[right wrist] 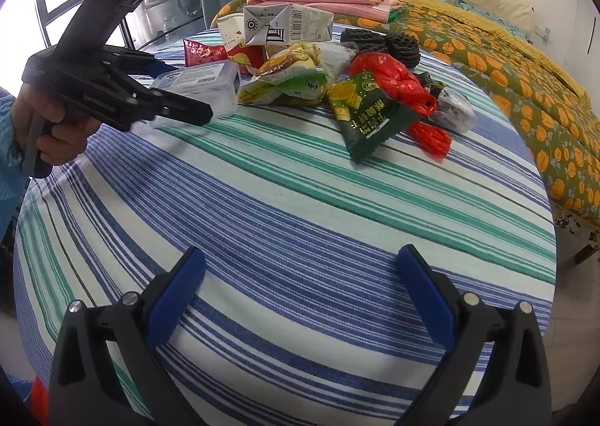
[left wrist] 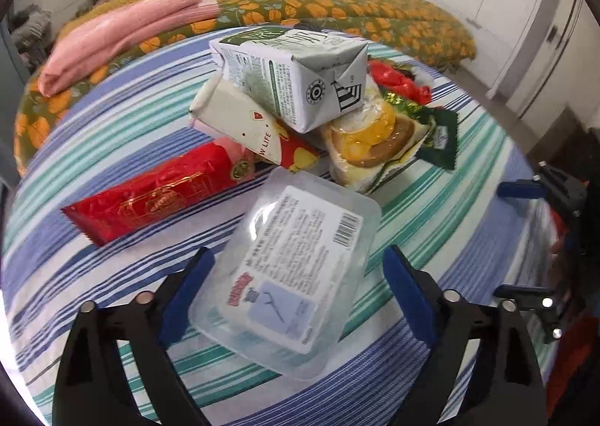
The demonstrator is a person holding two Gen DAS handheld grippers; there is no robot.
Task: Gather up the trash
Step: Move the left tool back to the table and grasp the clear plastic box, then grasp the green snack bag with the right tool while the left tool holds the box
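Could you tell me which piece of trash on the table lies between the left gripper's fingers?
The clear plastic container with the white barcode label; the cartons and wrappers sit farther back in the pile.

Round striped table (right wrist: 285,201), trash pile (right wrist: 307,84) on it

Clear plastic container (left wrist: 296,276), label side up, lay tilted on the striped table (left wrist: 431,201), nearest of the pile. Behind it: red foil wrapper (left wrist: 150,201) lying flat, white-green milk carton (left wrist: 292,73) stacked atop a cream-red carton (left wrist: 243,122), yellow snack bag (left wrist: 371,141), green sachet (left wrist: 438,133), crumpled red plastic (left wrist: 397,83).
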